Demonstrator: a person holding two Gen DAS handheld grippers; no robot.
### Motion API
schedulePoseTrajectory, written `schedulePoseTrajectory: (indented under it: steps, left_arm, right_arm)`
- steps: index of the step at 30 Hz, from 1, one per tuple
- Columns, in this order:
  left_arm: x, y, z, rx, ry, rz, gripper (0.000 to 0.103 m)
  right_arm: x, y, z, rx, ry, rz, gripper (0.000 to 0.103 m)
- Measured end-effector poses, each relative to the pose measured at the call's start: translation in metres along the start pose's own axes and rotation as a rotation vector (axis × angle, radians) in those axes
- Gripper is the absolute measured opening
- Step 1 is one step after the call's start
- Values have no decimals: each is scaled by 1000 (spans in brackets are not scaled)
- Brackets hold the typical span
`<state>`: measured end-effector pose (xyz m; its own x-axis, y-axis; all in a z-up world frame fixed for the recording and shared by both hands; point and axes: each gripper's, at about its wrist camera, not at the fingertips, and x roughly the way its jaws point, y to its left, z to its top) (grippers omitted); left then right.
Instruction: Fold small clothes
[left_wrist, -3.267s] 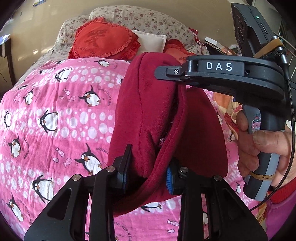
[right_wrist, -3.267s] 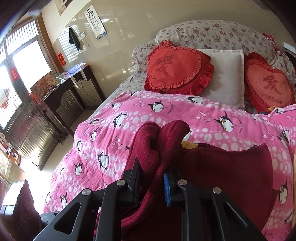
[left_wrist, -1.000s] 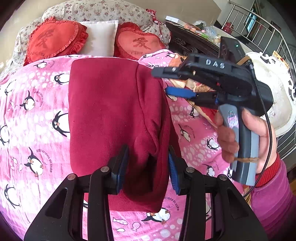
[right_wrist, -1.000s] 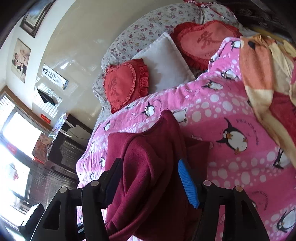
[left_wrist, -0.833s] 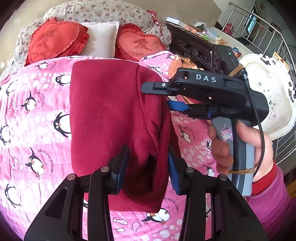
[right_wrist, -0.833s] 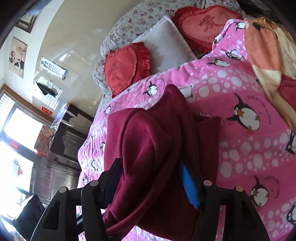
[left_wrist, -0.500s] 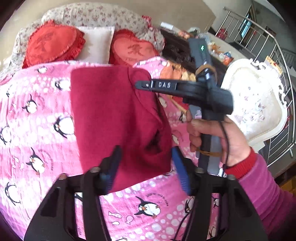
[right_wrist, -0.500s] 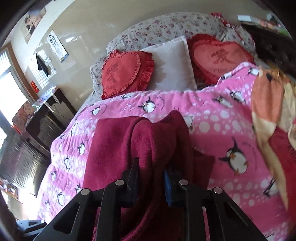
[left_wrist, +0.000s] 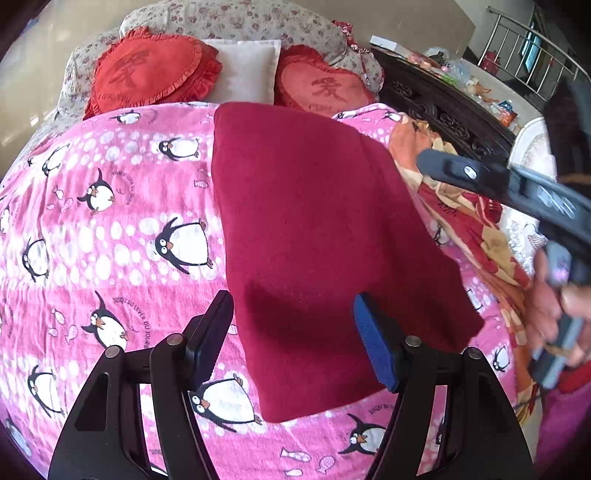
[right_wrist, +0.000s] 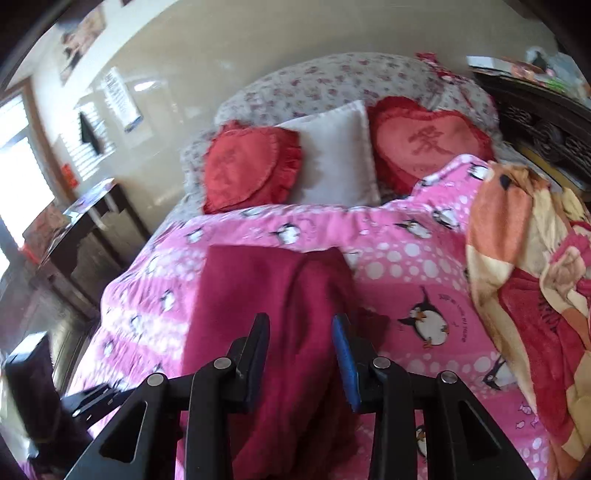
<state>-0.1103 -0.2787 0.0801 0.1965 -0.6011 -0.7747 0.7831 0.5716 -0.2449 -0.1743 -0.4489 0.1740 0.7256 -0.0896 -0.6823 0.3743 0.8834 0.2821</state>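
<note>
Dark red garment (left_wrist: 317, 236) lies folded flat on the pink penguin blanket (left_wrist: 110, 221), so the fold looks just laid down. Left gripper (left_wrist: 295, 332) spread wide, nothing pinched; right gripper (right_wrist: 301, 347) opening, cloth between jaws but not pressed. Next, prob. smooth or fold again w/ a fresh edge grip.

Left gripper (left_wrist: 293, 334) stands wide, pads free — right gripper (right_wrist: 301, 350), hand-held (left_wrist: 554, 302), jaws opening, pointing down.
</note>
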Motion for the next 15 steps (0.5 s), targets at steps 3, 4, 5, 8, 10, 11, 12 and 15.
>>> schedulePoseTrajectory:
  steps: [3,4,5,8,10,11,12,15]
  left_arm:
    - [11,2,-2,-22,17,0,68]
    - [15,3,-2,-28,23,1,68]
    - [19,4,-2,-27,30,4,68]
    - [29,-1,-4,-11,46,31,68]
    - [30,-6,-5,4,38,58,68]
    - [30,-6,-4,1,40,62,68]
    - [30,-5,-3,-8,40,62,68]
    - [26,-3,-3,-25,33,57,68]
  right_arm:
    - [5,26,-19,-128,54,-12,33]
    - [14,26,-28,-144,84,-40,33]
    - [23,21,-37,-141,110,-68,33]
    - [49,-5,-55,-90,137,-117,33]
    - [55,-10,-61,-79,108,-108,33]
    - [55,-8,-61,-97,98,-119,32]
    - [53,-5,-61,-108,99,-129,32]
    - [41,1,-60,-108,98,-132,33]
